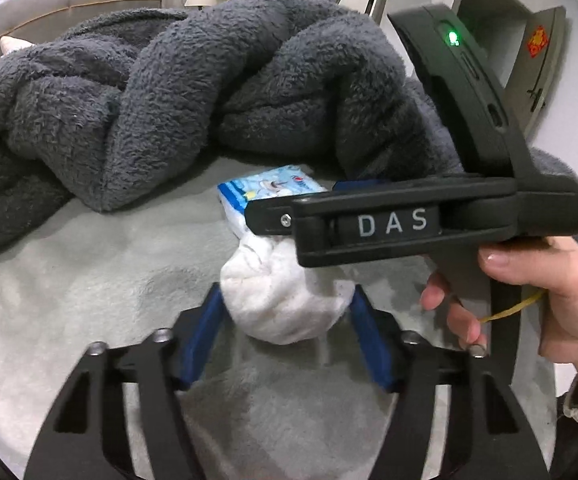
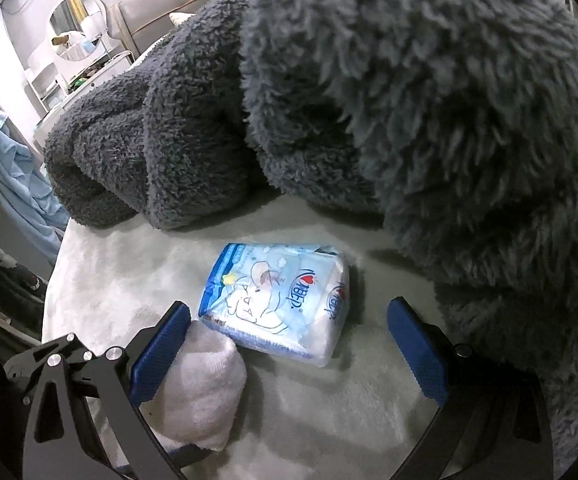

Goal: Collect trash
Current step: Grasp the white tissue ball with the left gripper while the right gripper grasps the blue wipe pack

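My left tongs [image 1: 285, 320] pinch a white crumpled wad [image 1: 281, 304], soft & lumpy, both blue pads [image 1: 205, 336] pressed on its sides. It sits on the bed's pale fuzzy sheet [image 1: 89, 280], touching a blue-white tissue pack [image 2: 277, 300] w/ cartoon print. My right tongs [image 2: 289, 344] gape wide around that pack, not touching it. Grey fleece blanket [image 2: 409, 100] heaped behind. Round mirror [image 2: 75, 26] at far wall.

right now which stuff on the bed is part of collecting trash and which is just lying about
Part of the job:
- white crumpled wad, between the left gripper pads
- blue tissue pack, ahead of the open right gripper

Just lying about:
- grey fleece blanket
- pale bed cover
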### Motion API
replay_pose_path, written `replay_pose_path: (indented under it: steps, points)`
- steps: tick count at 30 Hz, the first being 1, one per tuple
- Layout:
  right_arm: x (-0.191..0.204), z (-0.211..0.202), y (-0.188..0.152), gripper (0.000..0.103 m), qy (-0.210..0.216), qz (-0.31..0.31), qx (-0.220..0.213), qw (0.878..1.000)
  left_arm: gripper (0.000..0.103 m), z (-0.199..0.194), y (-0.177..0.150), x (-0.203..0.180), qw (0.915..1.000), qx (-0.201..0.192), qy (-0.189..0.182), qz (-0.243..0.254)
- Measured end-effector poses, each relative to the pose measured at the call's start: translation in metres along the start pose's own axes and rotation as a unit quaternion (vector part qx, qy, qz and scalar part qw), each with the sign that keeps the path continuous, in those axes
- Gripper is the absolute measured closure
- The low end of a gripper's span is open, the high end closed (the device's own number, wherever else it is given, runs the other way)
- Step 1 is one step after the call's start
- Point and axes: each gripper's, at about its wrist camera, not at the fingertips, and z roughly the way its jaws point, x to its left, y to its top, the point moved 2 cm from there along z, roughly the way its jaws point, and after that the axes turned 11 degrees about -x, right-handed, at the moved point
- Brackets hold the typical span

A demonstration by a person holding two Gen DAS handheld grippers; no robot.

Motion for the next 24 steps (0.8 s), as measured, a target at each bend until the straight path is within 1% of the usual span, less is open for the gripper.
replay_pose_path:
  steps: [5, 9, 13, 17, 22, 24]
  points:
    - [-0.004, -0.005, 0.005, 0.003, 0.006, 0.021, -0.006, 1.0, 0.052, -0.012, -0.003, 0.005, 0.9999, -0.008, -0.002, -0.008]
    - [-0.011, -0.006, 0.006, 0.003, -0.005, 0.033, -0.012, 0.999, 0.053, -0.03, -0.006, 0.012, 0.9999, -0.012, 0.004, 0.001]
    - [-0.005, 0.0, 0.003, 0.003, -0.027, 0.004, -0.009, 1.0, 0.054, -0.05, -0.012, 0.023, 0.9998, -0.01, 0.015, 0.003]
    - [0.003, 0.007, 0.0, 0.003, -0.045, -0.025, -0.007, 0.999, 0.054, -0.062, -0.013, 0.035, 0.9997, -0.013, 0.022, -0.006]
    - [0.014, 0.005, 0.002, 0.003, -0.045, -0.047, -0.015, 0.998, 0.054, -0.078, -0.011, 0.05, 0.999, -0.022, 0.033, -0.019]
    - [0.023, 0.006, -0.002, 0.003, -0.046, -0.065, -0.01, 0.997, 0.054, -0.091, -0.017, 0.057, 0.9988, -0.025, 0.035, -0.024]
